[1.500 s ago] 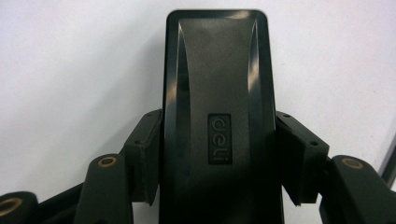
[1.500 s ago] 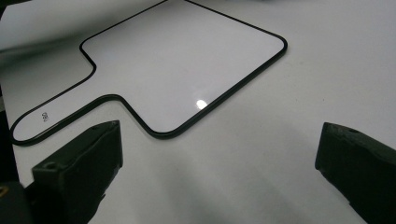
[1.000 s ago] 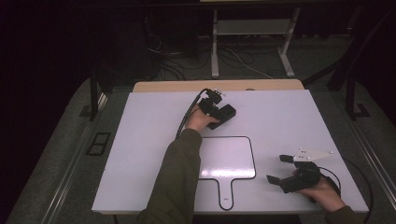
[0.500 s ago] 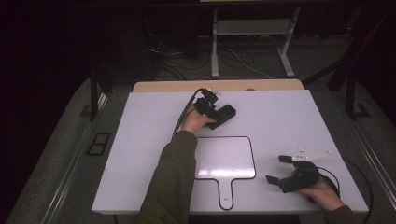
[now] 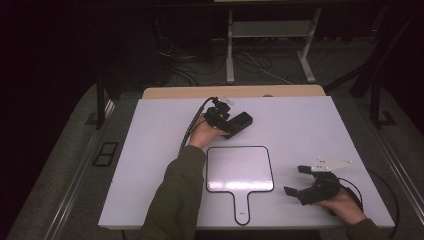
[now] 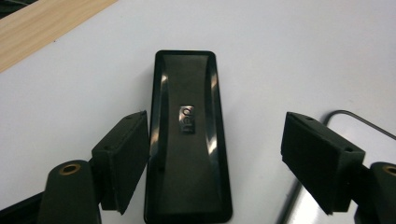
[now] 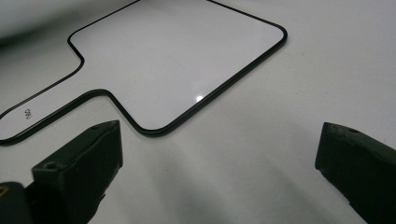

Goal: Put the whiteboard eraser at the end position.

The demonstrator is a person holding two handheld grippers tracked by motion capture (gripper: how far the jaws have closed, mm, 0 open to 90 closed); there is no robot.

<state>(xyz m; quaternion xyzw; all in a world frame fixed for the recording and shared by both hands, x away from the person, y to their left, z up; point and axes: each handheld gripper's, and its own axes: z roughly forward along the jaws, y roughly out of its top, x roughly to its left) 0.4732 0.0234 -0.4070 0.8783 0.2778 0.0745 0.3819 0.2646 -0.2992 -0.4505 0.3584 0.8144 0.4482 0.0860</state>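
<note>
In the high view the left gripper [image 5: 235, 122] sits in the upper middle of the frame, over the far half of the white table [image 5: 150, 150]. Beneath it lies a black oblong case [image 5: 241, 121], flat on the table top. In the left gripper view the case [image 6: 187, 140] runs up the centre of the frame between the two black jaws. The jaws have just been opening. The left-hand pad [image 6: 122, 158] stands at the case's long edge; whether it touches cannot be told. The right-hand pad stands well apart from the other long edge, with bare table between. The grip is half wide and nothing is clamped.

A strip of wood [image 6: 42, 28] marks the table's far edge at the upper left of that view. Open white surface surrounds the case's far end.

The right gripper [image 5: 300, 180] rests at the lower right of the high view, near the table's near edge, jaws spread wide with nothing between them. A white paddle-shaped board [image 5: 240, 170] with a thin black rim lies at the lower centre, its handle pointing toward the bottom edge. In the right gripper view the board [image 7: 177, 60] fills the upper left, and bare table lies between both jaws. Clear surface separates the board's right rim from the right gripper.
</note>
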